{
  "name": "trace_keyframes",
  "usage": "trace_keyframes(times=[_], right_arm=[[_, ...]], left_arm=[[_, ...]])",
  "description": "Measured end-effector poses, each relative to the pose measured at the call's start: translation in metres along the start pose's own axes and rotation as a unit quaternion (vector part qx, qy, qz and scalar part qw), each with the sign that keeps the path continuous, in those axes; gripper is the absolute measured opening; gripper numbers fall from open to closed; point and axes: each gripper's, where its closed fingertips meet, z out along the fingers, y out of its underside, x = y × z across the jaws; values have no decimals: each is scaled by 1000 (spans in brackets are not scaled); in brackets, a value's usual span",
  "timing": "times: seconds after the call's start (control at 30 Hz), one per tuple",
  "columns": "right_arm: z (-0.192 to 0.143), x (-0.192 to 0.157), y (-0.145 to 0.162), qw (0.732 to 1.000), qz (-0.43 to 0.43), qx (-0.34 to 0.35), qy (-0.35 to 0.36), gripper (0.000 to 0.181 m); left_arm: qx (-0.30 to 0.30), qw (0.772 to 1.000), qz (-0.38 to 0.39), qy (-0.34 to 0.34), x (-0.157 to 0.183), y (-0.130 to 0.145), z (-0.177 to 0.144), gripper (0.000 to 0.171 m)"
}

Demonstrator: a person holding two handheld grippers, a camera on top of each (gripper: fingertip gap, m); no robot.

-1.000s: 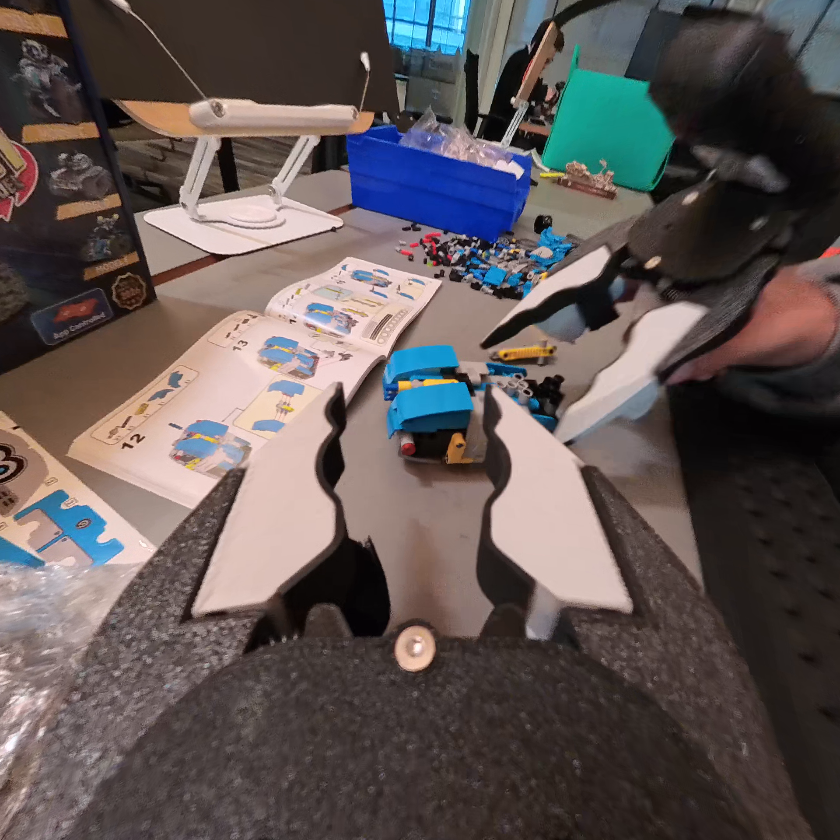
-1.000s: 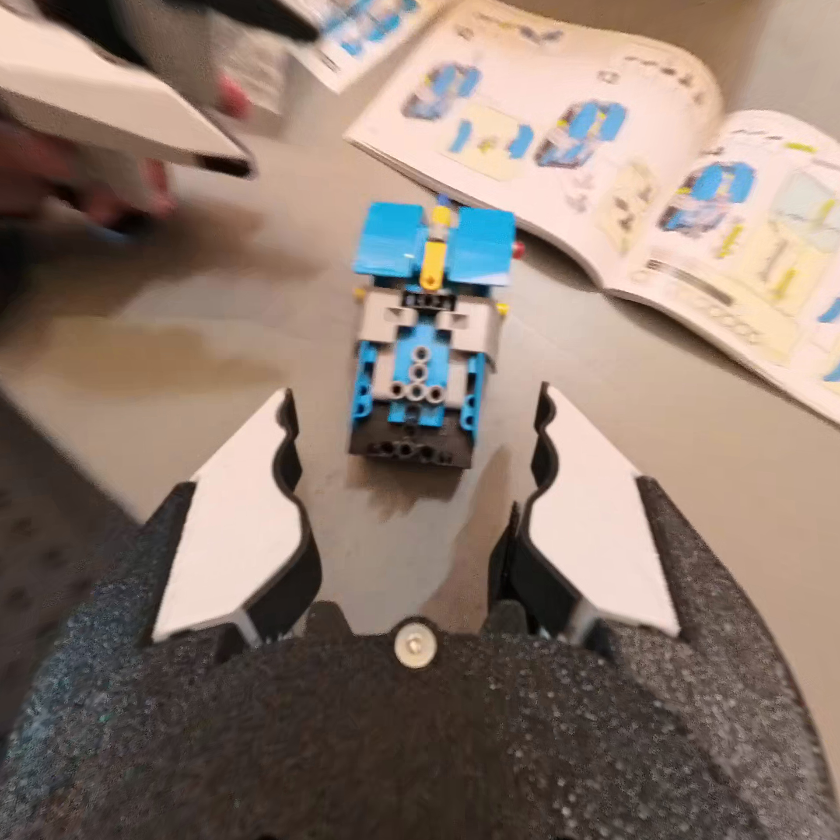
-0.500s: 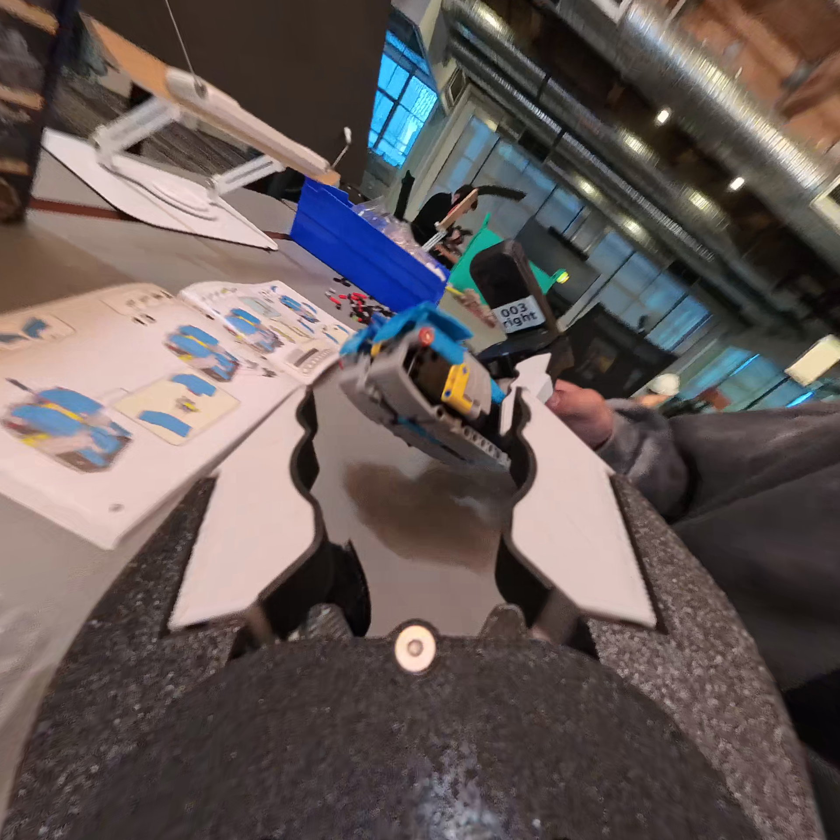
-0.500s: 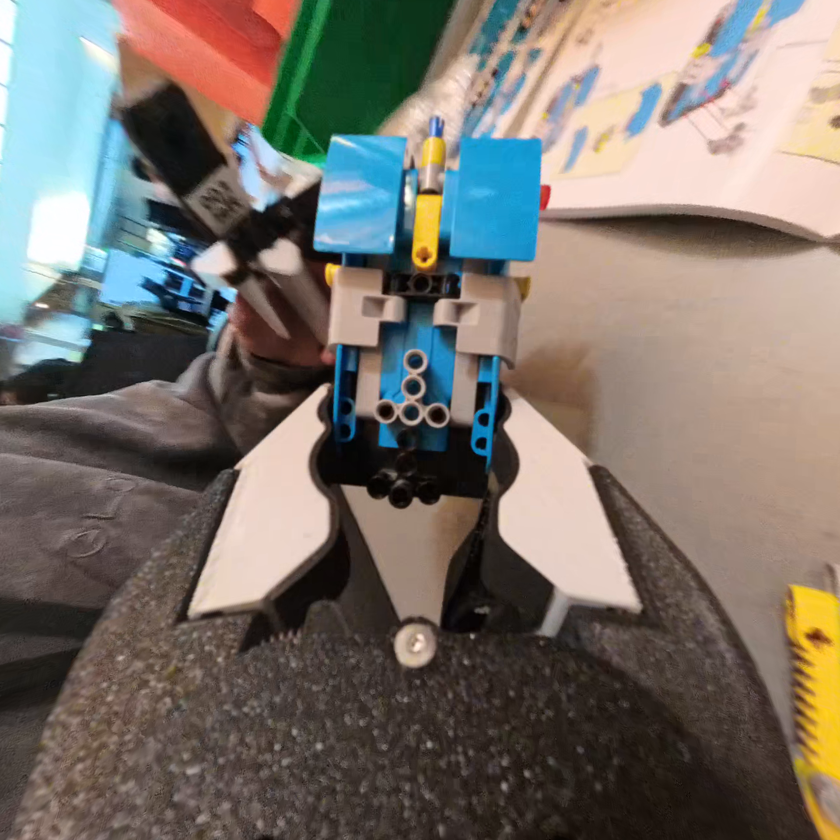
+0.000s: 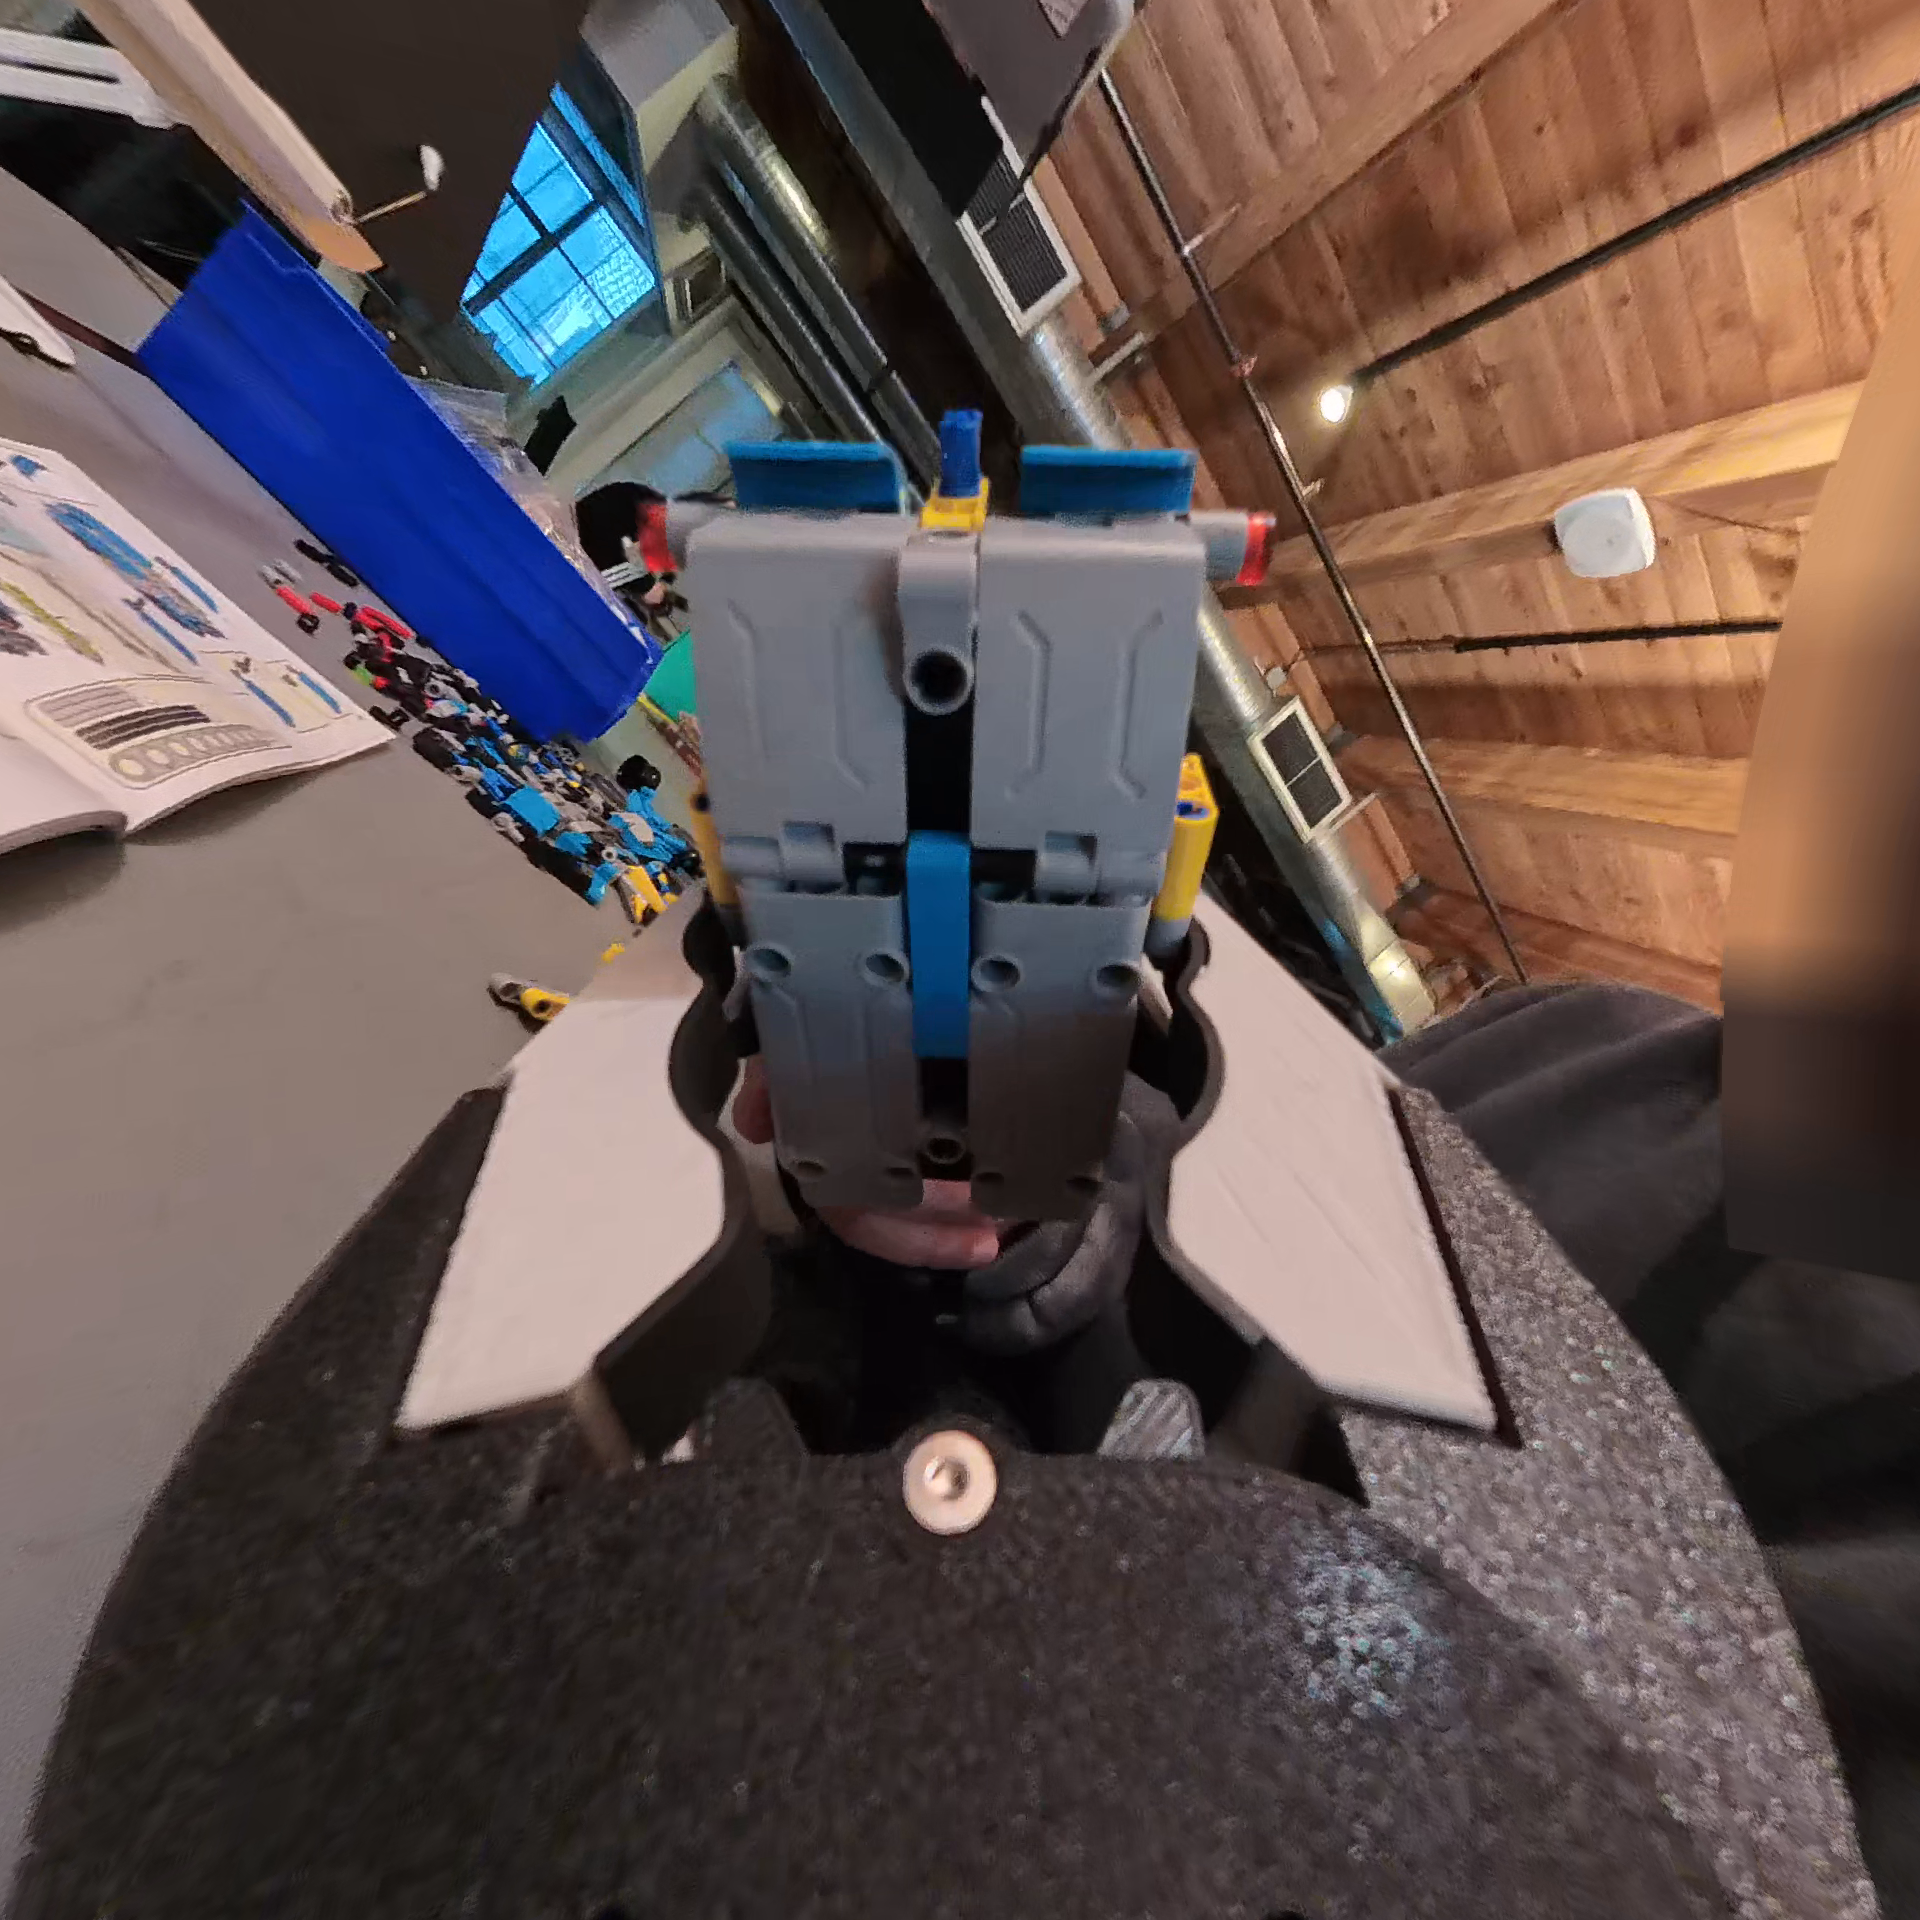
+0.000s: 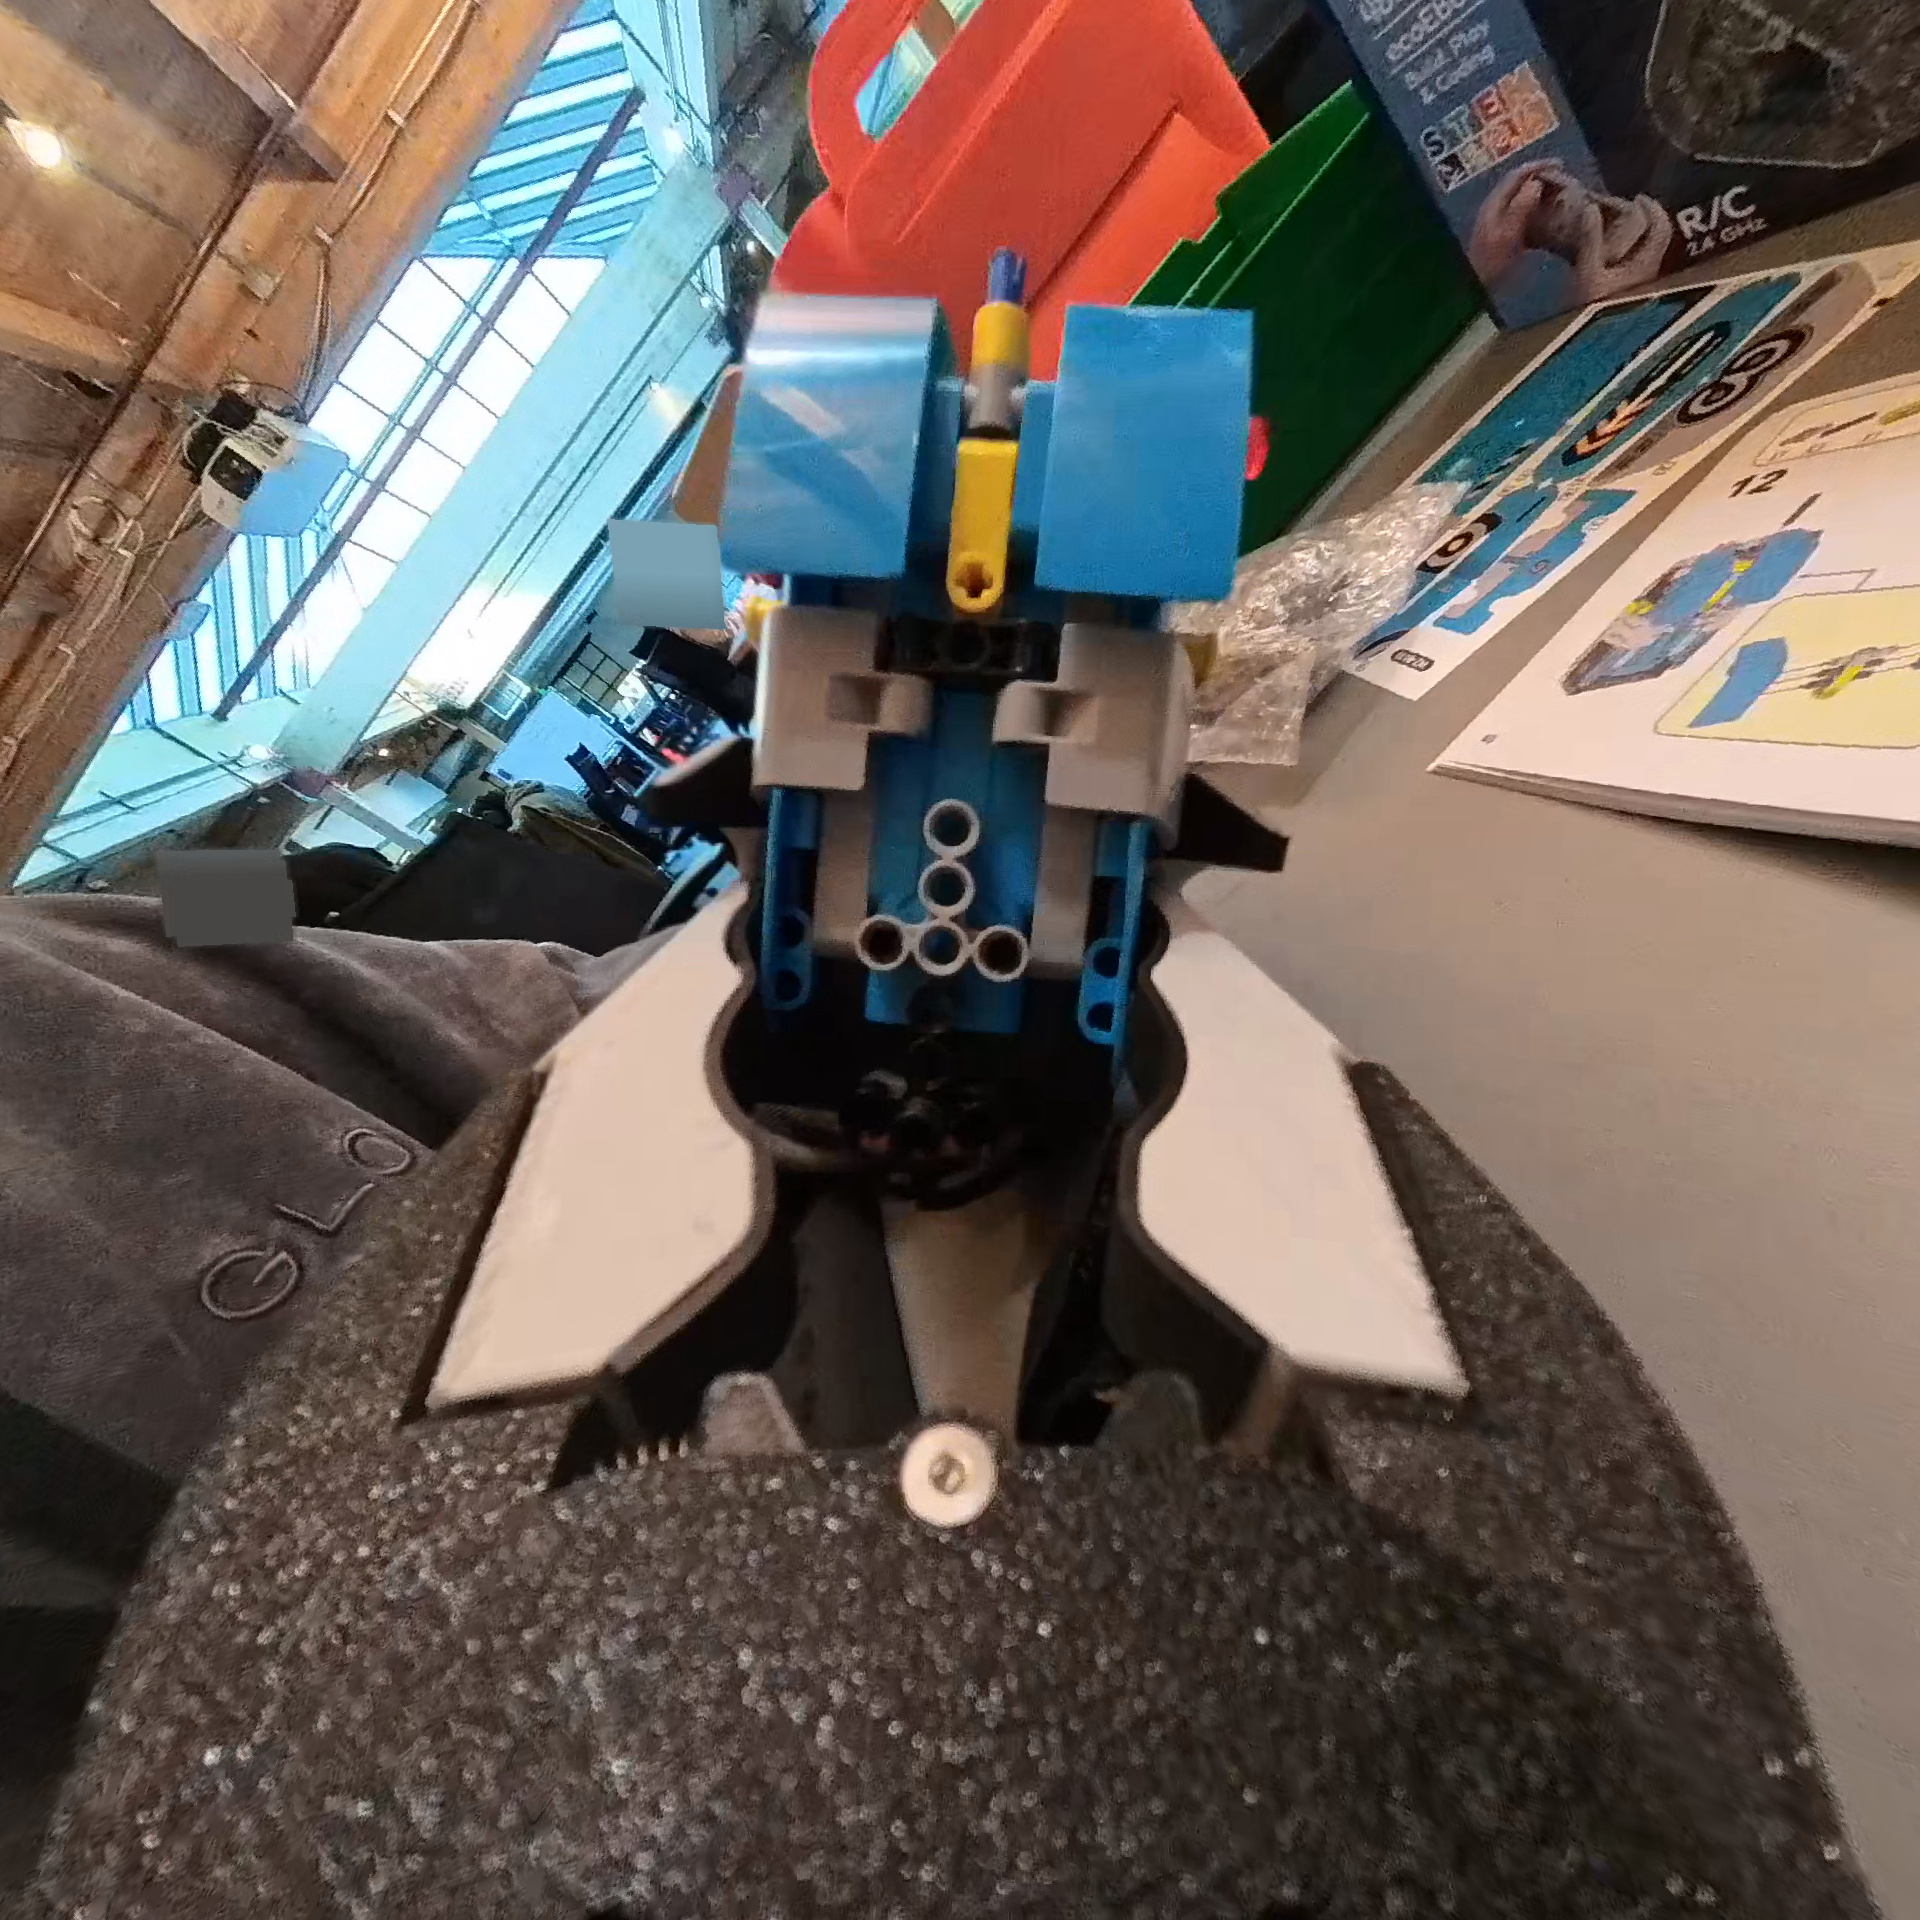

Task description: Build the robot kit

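Observation:
A blue, grey and yellow brick model is held in the air between both grippers. In the left wrist view its grey underside (image 5: 831,675) faces the camera. My left gripper (image 5: 940,966) is shut on its lower sides. In the right wrist view its blue top (image 6: 831,468) faces the camera. My right gripper (image 6: 945,935) is shut on its black and blue base. The left gripper's black fingertips (image 6: 691,790) show on either side of the model there. A person's hand (image 5: 925,1236) shows behind the model.
The grey table (image 5: 260,987) holds an open instruction booklet (image 5: 156,675), a pile of loose bricks (image 5: 540,790) and a blue bin (image 5: 364,457). In the right wrist view lie the booklet (image 6: 1714,675), crumpled plastic (image 6: 1299,603), an orange bin (image 6: 1018,135), a green bin (image 6: 1320,270) and a box (image 6: 1558,135).
My right gripper closed on the model and lifted it off the table, tilting it up. My left gripper then closed on it from the other side.

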Motion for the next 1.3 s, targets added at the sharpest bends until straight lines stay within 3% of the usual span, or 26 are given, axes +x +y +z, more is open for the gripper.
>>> trace_keyframes(times=[0.13,0.23,0.4,0.5,0.7,0.77,0.97,1.07,1.17,1.3], right_arm=[[-1,6,8,1000,26,-16,0,68],[2,5,22,995,76,-44,-38,67],[-6,-1,2,999,31,0,-33,66],[-2,6,13,999,12,-32,-5,66],[-5,-1,1,995,76,11,-57,66],[-4,3,4,997,62,6,-37,66],[1,-3,10,1000,19,-10,-20,67],[-5,3,12,999,25,-21,-19,76],[-22,7,-4,996,74,21,-52,86],[-29,15,-25,989,110,56,-79,97]], left_arm=[[-22,999,15,-23,-7,3,1,83],[-40,999,13,-29,-10,8,2,84],[-64,997,-29,21,5,11,3,85],[-77,997,-22,13,0,15,-2,79],[-57,998,-33,23,3,9,-2,78],[-54,998,-39,19,0,10,-2,77],[-72,997,3,22,6,13,-3,73],[-77,997,-13,26,6,14,-6,72],[-79,996,-35,10,-4,15,-9,72],[-135,991,-8,-17,-9,34,-5,73]])
